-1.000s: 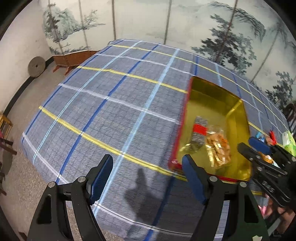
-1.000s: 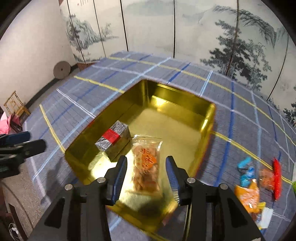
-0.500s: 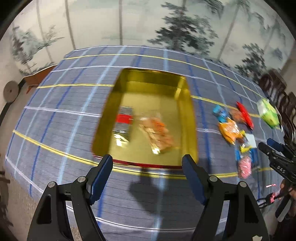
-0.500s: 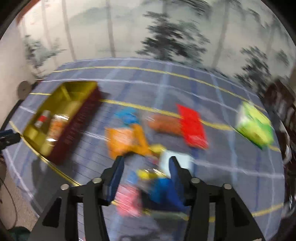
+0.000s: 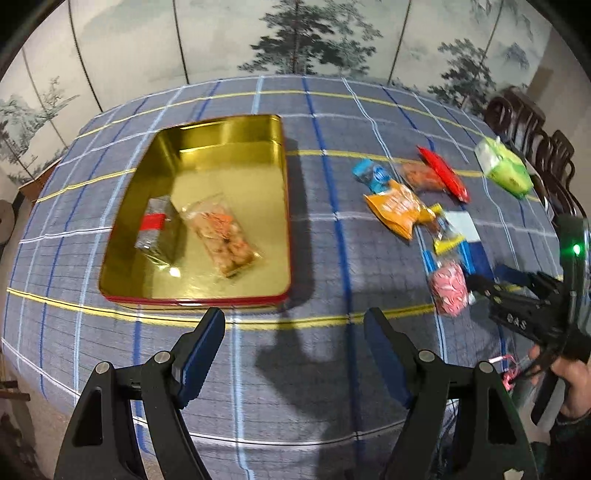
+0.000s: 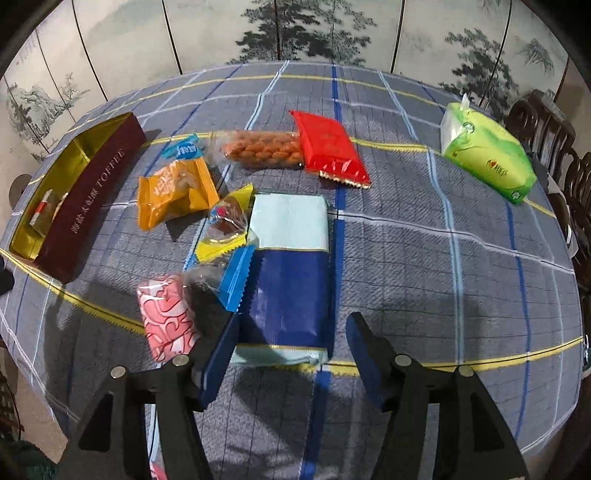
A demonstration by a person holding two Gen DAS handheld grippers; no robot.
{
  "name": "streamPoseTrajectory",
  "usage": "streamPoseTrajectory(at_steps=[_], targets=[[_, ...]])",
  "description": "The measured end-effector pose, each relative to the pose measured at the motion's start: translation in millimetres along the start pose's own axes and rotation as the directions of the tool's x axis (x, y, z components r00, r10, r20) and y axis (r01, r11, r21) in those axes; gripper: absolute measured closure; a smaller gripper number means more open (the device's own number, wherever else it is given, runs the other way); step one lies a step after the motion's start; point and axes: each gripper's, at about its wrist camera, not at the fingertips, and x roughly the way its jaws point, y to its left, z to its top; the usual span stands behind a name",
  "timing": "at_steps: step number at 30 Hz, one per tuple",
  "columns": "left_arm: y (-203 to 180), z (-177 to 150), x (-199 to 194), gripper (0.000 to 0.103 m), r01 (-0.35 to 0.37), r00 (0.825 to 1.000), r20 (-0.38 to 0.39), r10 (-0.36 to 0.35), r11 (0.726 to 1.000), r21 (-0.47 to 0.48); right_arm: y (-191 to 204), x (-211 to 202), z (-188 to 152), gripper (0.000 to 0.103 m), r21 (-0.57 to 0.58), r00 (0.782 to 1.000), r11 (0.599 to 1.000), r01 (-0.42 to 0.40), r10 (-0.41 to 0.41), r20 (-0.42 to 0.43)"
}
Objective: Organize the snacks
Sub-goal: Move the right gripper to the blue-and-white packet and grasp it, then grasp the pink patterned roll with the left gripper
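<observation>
A gold tin [image 5: 236, 125] with red sides, also in the right wrist view [image 6: 92, 192], holds a silver-red packet [image 5: 153, 227] and a clear bag of orange snacks [image 5: 221, 234]. Loose snacks lie to its right: a blue-and-pale packet [image 6: 291, 266], a pink one [image 6: 164, 321], an orange one [image 6: 175, 192], a yellow one [image 6: 227, 225], a peanut bag [image 6: 262, 147], a red one [image 6: 330, 147]. My left gripper [image 5: 293, 332] is open and empty, just before the tin's near edge. My right gripper [image 6: 290, 339] is open and empty, over the near end of the blue-and-pale packet.
A green tissue pack [image 6: 487, 157] lies at the far right of the plaid tablecloth [image 6: 443, 258]. Dark chairs [image 6: 546, 125] stand beyond the table's right edge. A painted folding screen [image 6: 295, 33] runs behind the table.
The right gripper swung from over the tin to the loose snacks on the right. The left view turned right, so the tin and the snack pile both show.
</observation>
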Motion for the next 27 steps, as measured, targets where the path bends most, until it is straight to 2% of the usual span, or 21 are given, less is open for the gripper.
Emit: streamPoseTrajectory(at_steps=[9, 13, 16, 20, 27], targets=[[-19.3, -2.1, 10.7, 0.029, 0.004, 0.999, -0.038, -0.003, 1.000, 0.024, 3.1, 22.7, 22.2, 0.038, 0.016, 1.000, 1.000, 0.003, -0.003, -0.006], [-26.4, -2.4, 15.1, 0.029, 0.016, 0.999, -0.046, -0.015, 0.999, 0.031, 5.3, 26.5, 30.7, 0.038, -0.007, 1.000, 1.000, 0.012, -0.012, 0.022], [-28.6, -2.4, 21.1, 0.029, 0.055, 0.996, -0.073, -0.055, 0.998, 0.000, 6.5, 25.9, 27.3, 0.039, -0.040, 0.999, 0.999, 0.024, -0.022, 0.048], [-38.2, 0.0, 28.8, 0.029, 0.091, 0.990, -0.109, -0.094, 0.995, -0.028, 2.0, 19.8, 17.6, 0.052, -0.075, 0.997, 0.997, 0.004, 0.002, 0.072], [-64.9, 5.2, 35.1, 0.029, 0.148, 0.976, -0.152, -0.159, 0.986, -0.079, -27.5, 11.5, -0.8, 0.052, -0.082, 0.993, 0.997, 0.003, 0.007, 0.114]])
